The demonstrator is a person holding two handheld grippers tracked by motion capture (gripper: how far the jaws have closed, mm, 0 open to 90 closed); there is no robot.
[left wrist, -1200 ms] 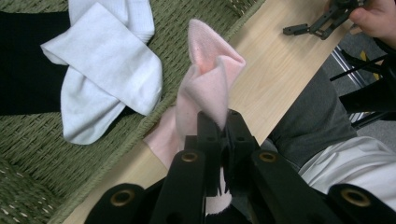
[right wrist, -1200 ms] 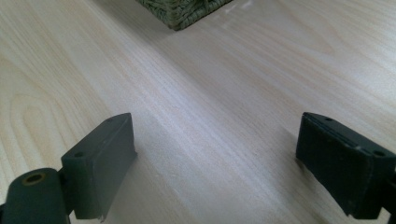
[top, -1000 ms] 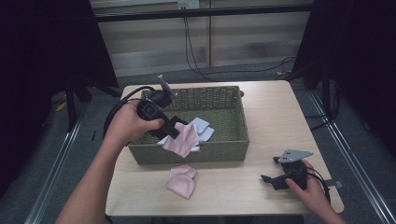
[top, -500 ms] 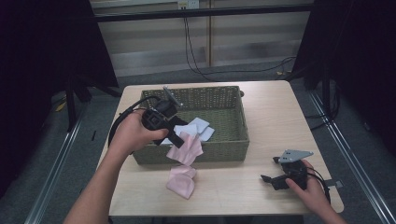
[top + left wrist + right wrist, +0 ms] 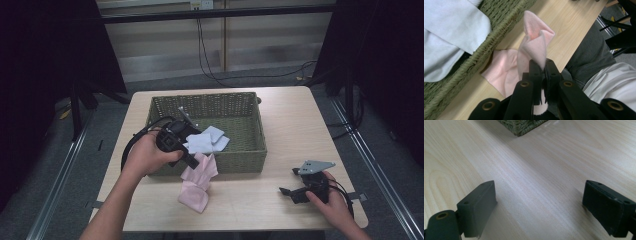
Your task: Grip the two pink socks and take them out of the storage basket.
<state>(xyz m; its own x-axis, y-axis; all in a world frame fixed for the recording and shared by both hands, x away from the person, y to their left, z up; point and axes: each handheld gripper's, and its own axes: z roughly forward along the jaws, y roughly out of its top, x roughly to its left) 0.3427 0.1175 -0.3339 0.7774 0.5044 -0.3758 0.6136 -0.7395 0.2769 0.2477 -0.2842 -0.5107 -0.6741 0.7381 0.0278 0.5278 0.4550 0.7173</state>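
My left gripper (image 5: 192,162) is shut on a pink cloth (image 5: 202,167) just outside the front wall of the green woven basket (image 5: 240,159). In the left gripper view the pink cloth (image 5: 535,47) pokes up between the closed jaws. A second pink cloth (image 5: 192,196) lies on the table below it, also seen as the flat pink cloth (image 5: 502,72) against the basket wall (image 5: 474,60). Pale blue cloths (image 5: 207,141) lie inside the basket. My right gripper (image 5: 286,192) rests open on the table at the right, with bare wood between its jaws (image 5: 539,205).
The wooden table (image 5: 290,125) has free room to the right of the basket. A basket corner (image 5: 521,126) lies far ahead of the right gripper. Black cable (image 5: 131,147) loops from the left gripper. The person's leg (image 5: 594,57) is beyond the table's edge.
My left gripper has carried the pink cloth out of the basket, over its front wall, toward the other pink cloth on the table. The right gripper has stayed still.
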